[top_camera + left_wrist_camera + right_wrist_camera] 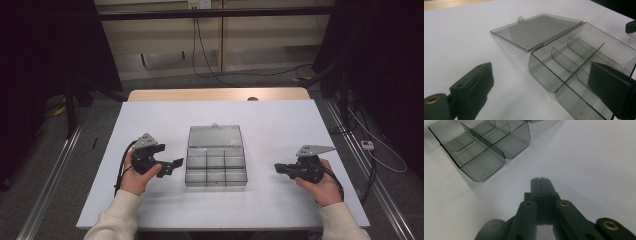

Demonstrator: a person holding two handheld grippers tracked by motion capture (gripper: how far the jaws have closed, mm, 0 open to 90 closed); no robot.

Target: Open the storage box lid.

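Clear smoked-plastic organizer box [216,167] sits at centre of the high view on the white table [150,115], open, compartments empty as far as visible. Its lid [215,135] lies flat on the table behind the tray, toward the upper middle of frame, joined along the hinge edge. Dividers split the tray into several cells; exact count unclear.

Left gripper [172,164] at centre-left of the high view, just beside the box's left wall, not touching; jaws spread wide apart, nothing between them. In the left gripper view the box [584,67] fills the right half, lid [536,31] at upper centre.

Right gripper [278,168] at centre-right, near the box's right side with a gap; jaws pressed together, empty, confirmed in the right gripper view [540,180], box [481,147] upper left.

Risks, as judgement: box looks light and smooth, so a push from one side likely slides it rather than closing the lid; closed right jaws can only nudge; the thin lid may flex or slip from a pinch.
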